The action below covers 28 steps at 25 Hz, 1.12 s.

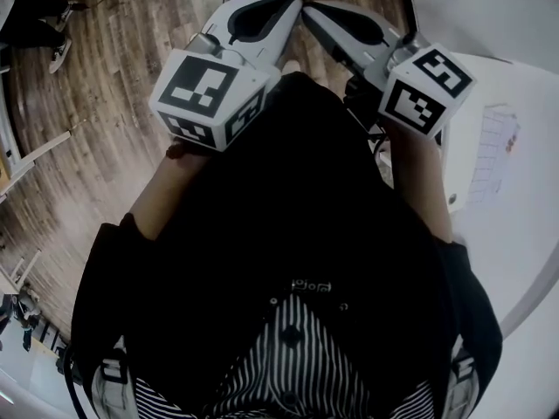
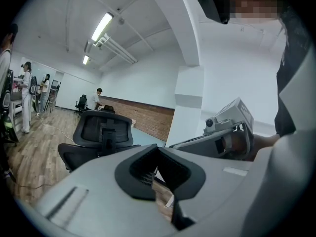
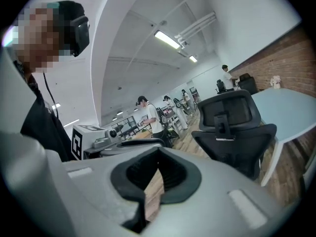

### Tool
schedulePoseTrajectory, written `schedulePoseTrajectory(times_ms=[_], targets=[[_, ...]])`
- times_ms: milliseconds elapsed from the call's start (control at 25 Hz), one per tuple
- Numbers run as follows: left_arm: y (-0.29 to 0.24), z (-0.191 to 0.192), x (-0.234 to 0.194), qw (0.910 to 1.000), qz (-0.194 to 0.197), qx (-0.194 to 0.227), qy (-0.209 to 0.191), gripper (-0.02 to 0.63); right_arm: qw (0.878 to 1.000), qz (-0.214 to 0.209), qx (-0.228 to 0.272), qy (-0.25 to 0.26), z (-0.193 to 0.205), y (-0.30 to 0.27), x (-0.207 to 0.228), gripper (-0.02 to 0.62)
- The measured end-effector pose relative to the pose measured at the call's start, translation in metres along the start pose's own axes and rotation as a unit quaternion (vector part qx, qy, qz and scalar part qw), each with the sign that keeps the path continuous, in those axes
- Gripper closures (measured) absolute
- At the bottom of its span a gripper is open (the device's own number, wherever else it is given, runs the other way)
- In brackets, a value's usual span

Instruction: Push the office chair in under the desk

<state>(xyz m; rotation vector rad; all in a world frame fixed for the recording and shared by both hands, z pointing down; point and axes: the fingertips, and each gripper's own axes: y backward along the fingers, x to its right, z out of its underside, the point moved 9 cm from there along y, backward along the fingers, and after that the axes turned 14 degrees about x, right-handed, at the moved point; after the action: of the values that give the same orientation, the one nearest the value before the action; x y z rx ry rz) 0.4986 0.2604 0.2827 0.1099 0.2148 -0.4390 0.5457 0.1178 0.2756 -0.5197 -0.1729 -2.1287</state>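
The black mesh-backed office chair [image 2: 101, 132] stands on the wood floor ahead of both grippers, apart from them. In the right gripper view the chair [image 3: 236, 127] sits next to a pale blue desk [image 3: 291, 107]. My left gripper [image 1: 290, 7] and right gripper [image 1: 316, 9] are held out in front of the person's body, tips close together. The left gripper's [image 2: 158, 149] jaws are shut with nothing between them. The right gripper's [image 3: 158, 152] jaws are also shut and empty. Each gripper shows in the other's view: the right gripper [image 2: 227, 132], the left gripper [image 3: 98, 139].
A white desk [image 1: 515, 234] runs along the right in the head view, with wood floor [image 1: 105, 103] at the left. Several people [image 3: 148, 115] stand further off in the room, by shelving. A brick wall [image 2: 148, 115] and another chair [image 2: 81, 103] lie at the back.
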Motion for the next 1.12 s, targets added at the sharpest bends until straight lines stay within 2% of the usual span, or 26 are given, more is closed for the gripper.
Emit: schedulePoseTrajectory(times_ms=[200, 440, 600, 1120], targets=[[-0.015, 0.011, -0.006, 1.0000, -0.005, 0.001, 0.005, 0.618, 1.000, -0.011, -0.005, -0.001, 0.001, -0.003, 0.020, 0.595], [-0.060, -0.008, -0.045, 0.9998, -0.018, 0.001, 0.006, 0.618, 1.000, -0.021, -0.010, -0.006, -0.034, -0.038, 0.064, 0.595], [-0.094, -0.017, -0.063, 0.9997, -0.021, 0.001, -0.008, 0.618, 1.000, -0.028, -0.004, -0.004, -0.054, -0.052, 0.096, 0.595], [-0.186, -0.047, -0.113, 0.9982, -0.049, 0.011, -0.033, 0.618, 0.997, -0.083, -0.009, 0.006, -0.122, -0.098, 0.184, 0.595]])
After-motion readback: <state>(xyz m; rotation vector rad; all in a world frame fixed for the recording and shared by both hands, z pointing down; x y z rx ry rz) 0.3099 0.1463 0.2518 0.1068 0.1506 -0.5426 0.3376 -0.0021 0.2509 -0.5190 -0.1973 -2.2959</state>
